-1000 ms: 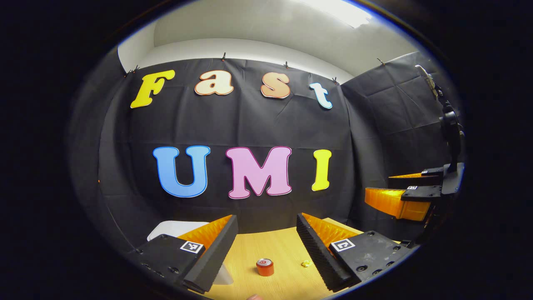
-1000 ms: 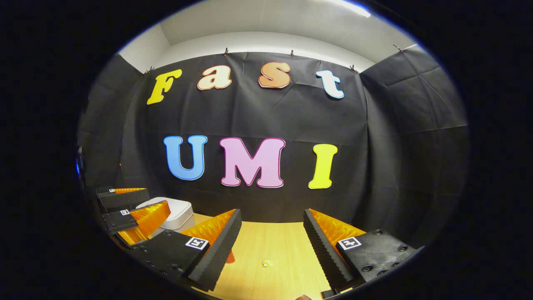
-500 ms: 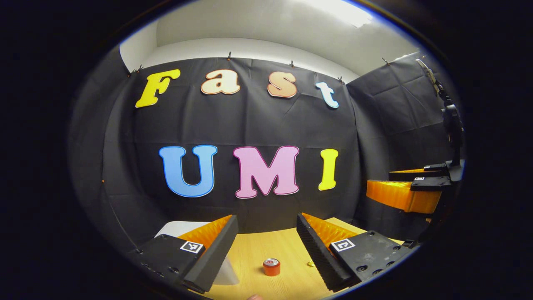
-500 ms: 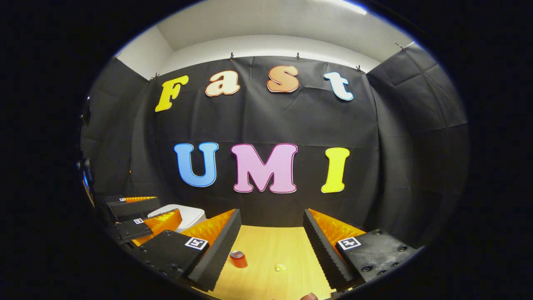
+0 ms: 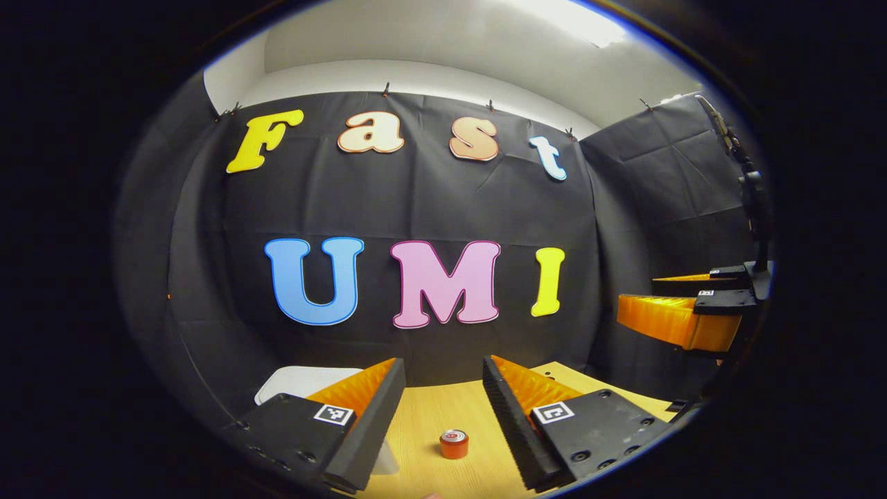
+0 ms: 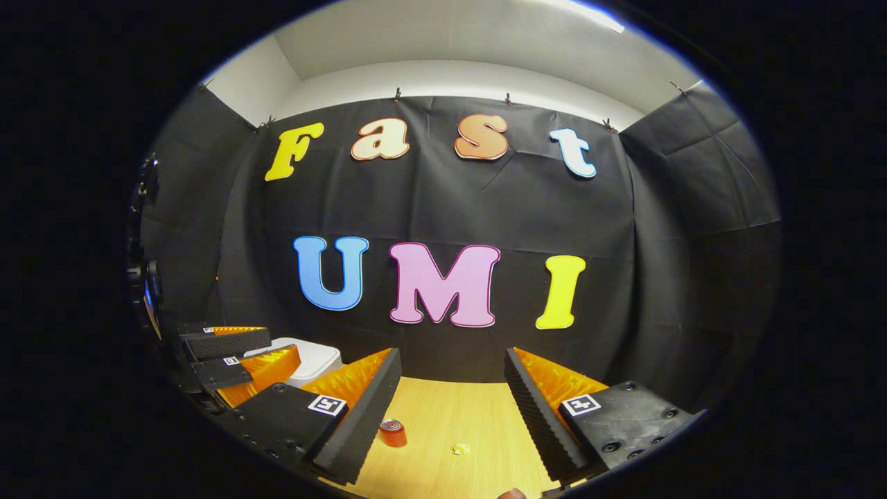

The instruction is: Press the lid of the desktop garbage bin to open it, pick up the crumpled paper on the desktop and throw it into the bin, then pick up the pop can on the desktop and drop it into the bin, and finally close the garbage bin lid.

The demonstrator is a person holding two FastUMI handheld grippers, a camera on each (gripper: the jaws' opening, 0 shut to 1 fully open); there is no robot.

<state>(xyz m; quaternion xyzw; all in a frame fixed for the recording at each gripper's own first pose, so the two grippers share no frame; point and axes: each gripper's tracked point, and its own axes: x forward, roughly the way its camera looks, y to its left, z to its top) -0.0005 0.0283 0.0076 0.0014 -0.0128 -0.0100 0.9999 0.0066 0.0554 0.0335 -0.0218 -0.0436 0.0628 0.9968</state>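
A red pop can (image 5: 454,443) stands upright on the wooden table (image 5: 423,416), between and beyond the fingers of my left gripper (image 5: 442,364), which is open and held above the table. The white bin (image 5: 298,381) sits behind its left finger. In the right gripper view the can (image 6: 392,433) stands just right of the left finger. The small crumpled paper (image 6: 459,449) lies to its right on the table. My right gripper (image 6: 452,357) is open and empty, up in the air. The bin (image 6: 315,357), lid down, is at the left.
Black cloth walls close the booth behind the table and on both sides. The right gripper (image 5: 637,301) hangs at the right of the left gripper view. The left gripper (image 6: 283,346) shows in front of the bin in the right gripper view.
The left gripper's fingers have drawn slightly closer and now hide the paper in its view. The right gripper's view has shifted, so the can has come out from behind its left finger.
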